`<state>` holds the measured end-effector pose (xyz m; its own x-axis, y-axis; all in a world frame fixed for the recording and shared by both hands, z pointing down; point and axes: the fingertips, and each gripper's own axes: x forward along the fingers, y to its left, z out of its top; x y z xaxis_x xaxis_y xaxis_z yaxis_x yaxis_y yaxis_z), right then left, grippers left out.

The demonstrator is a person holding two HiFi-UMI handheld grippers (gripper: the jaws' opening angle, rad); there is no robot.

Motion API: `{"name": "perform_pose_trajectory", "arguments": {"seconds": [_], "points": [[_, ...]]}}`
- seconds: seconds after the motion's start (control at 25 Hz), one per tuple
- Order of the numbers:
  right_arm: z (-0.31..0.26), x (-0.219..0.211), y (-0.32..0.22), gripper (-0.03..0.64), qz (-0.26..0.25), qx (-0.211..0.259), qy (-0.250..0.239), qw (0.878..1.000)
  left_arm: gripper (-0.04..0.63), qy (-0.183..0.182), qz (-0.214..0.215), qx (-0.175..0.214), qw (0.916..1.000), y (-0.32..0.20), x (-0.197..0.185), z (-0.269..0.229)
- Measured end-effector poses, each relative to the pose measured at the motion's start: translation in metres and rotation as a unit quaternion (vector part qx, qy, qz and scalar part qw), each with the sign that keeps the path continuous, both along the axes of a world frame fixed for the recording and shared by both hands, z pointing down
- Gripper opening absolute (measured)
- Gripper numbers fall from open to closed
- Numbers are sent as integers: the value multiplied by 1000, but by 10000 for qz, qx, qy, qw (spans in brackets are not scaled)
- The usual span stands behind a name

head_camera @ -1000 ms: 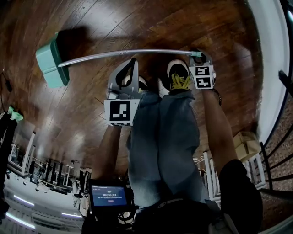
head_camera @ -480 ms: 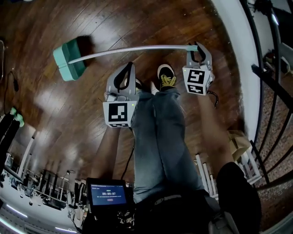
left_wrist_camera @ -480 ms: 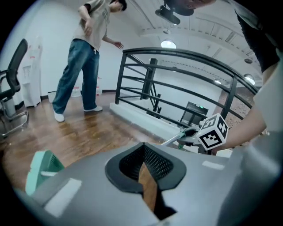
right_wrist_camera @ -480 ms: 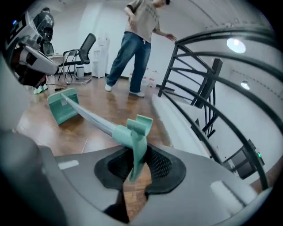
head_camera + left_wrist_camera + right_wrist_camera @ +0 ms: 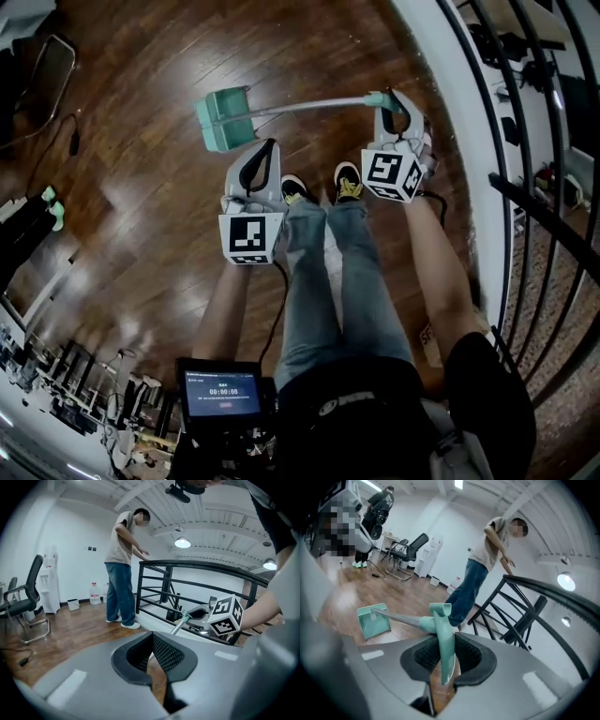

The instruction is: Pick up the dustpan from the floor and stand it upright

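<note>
The right gripper [image 5: 395, 101], upper right of centre, has just been closing its fingers, now clamped on the dustpan's [image 5: 223, 118] green handle; the pan shows upper left of centre. The left gripper's [image 5: 261, 150] fingers are together, empty.

Glossy dark wooden plank floor [image 5: 141, 187] all around, white walls [image 5: 75, 531] beyond. Black metal railing [image 5: 165, 592] curves along the right, black office chair [image 5: 33, 576] far left, round ceiling lamp [image 5: 183, 542] glowing.
</note>
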<state>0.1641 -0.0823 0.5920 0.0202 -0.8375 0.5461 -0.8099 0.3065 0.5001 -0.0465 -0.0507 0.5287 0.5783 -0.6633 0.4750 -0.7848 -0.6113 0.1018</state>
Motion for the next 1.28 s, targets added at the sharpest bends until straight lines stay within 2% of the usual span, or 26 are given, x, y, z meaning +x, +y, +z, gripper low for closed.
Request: {"name": "perform_pose_trajectory", "arguments": {"seconds": [0.12,0.2,0.28,0.4,0.56,0.76,1.0,1.08,1.16,1.28], "points": [[-32,-35,-13,75,-451,182,234,9985,20,-79,-127,167,9997,-3,-18,-29],[-47,-63,-21,75,-838,290,570,9944,20,-104,-222,263,9994,-5,-30,-45],[-62,-94,-26,74,-1260,356,976,9866,20,-103,-283,350,9989,-4,-41,-59],[-72,-140,-28,72,-1881,494,1549,9686,20,-113,-367,455,9982,0,-57,-72],[-77,-195,-20,75,-2523,919,2321,9349,20,-66,-561,453,9974,9,-77,-74],[-88,-275,-2,72,-3255,1503,2711,8933,20,-56,-979,404,9944,22,-112,-64],[-93,-379,25,71,-4415,1938,3161,8171,20,-30,-1556,356,9872,32,-177,-64],[-90,-400,35,72,-4701,1986,3236,7968,20,42,-1800,303,9832,40,-198,-63],[-88,-413,45,74,-4872,2039,3240,7849,20,106,-1972,314,9798,48,-215,-62],[-83,-426,62,81,-5008,2123,3246,7738,20,48,-2021,359,9787,62,-230,-61]]}}
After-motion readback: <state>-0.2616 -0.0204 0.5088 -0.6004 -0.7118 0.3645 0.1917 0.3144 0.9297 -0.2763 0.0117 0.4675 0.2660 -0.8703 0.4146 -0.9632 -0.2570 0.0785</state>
